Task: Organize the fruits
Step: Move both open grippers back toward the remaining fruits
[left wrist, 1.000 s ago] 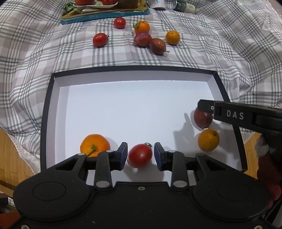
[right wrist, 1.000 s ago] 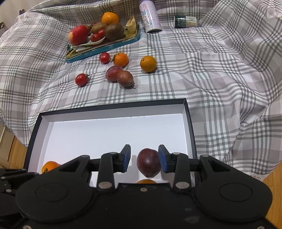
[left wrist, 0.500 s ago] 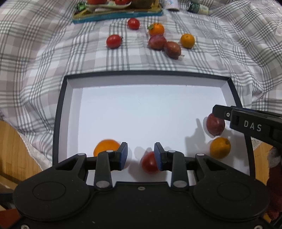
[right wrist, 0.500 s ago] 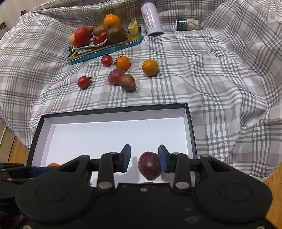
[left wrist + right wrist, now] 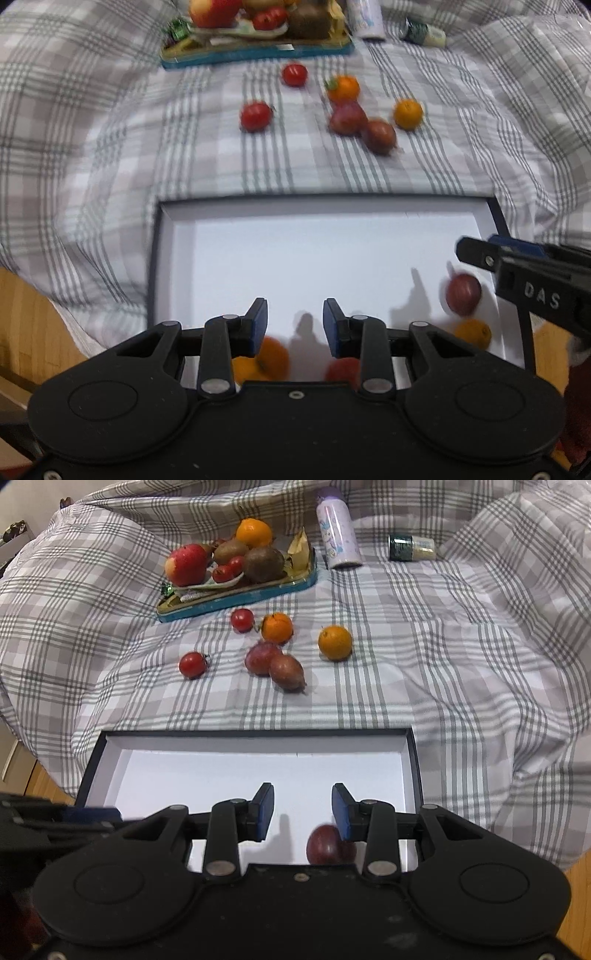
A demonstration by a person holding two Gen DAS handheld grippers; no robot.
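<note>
Both hand-held grippers — left (image 5: 294, 323), right (image 5: 303, 810) — agape, empty, over white box (image 5: 258, 738).

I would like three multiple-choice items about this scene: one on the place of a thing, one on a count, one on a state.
1. Where does the purple fruit nearest the right gripper lie?
A. on the teal tray
B. in the white box
C. on the cloth

2. How many loose fruits lie on the cloth between the box and the tray?
A. four
B. six
C. eight

3. How is the left gripper?
A. open, holding nothing
B. shut on a tomato
C. shut on an orange

Answers:
1 B: it rests on the box floor, near the right wall.
2 B: two tomatoes, two oranges and two purple fruits are seen.
3 A: its fingers stand apart with only the box floor between them.
</note>
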